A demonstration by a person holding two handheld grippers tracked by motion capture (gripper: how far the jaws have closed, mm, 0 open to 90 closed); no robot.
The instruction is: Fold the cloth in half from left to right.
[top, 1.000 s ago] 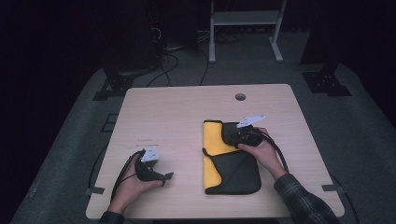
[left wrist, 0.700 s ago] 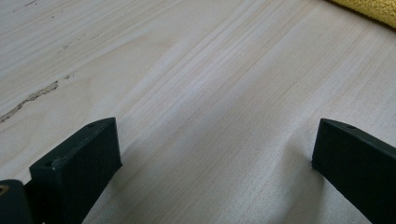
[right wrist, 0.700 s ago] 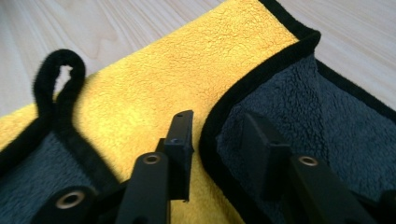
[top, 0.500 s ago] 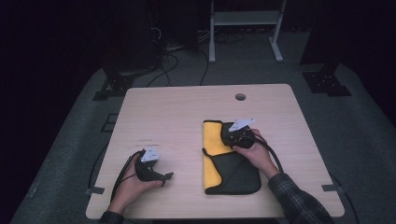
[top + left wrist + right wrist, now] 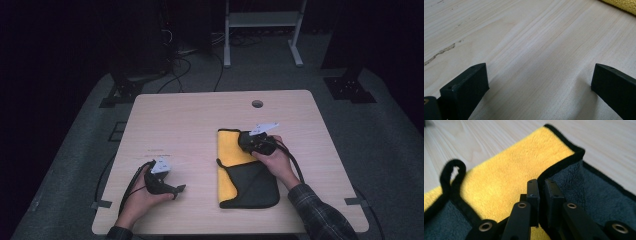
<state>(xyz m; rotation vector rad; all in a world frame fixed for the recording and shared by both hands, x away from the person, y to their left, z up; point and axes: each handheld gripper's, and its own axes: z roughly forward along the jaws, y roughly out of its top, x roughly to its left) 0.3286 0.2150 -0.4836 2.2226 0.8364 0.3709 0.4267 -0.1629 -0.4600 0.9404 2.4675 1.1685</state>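
Right gripper (image 5: 541, 195) just closed, clamped on the black edge of the yellow-grey microfiber cloth (image 5: 506, 177), mid-frame. Left gripper (image 5: 537, 82) jaws apart over bare table (image 5: 529, 37).

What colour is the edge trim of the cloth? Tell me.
Black. The trim borders the cloth, yellow on one face and grey on the other; the right gripper view shows it best.

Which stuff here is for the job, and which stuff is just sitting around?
For the job:
- the cloth, yellow on one side and dark grey on the other
- the right gripper, which has just been closing and is now shut on the cloth's black edge
- the left gripper, open on the table

Just sitting around:
- the white stand on the floor behind the table
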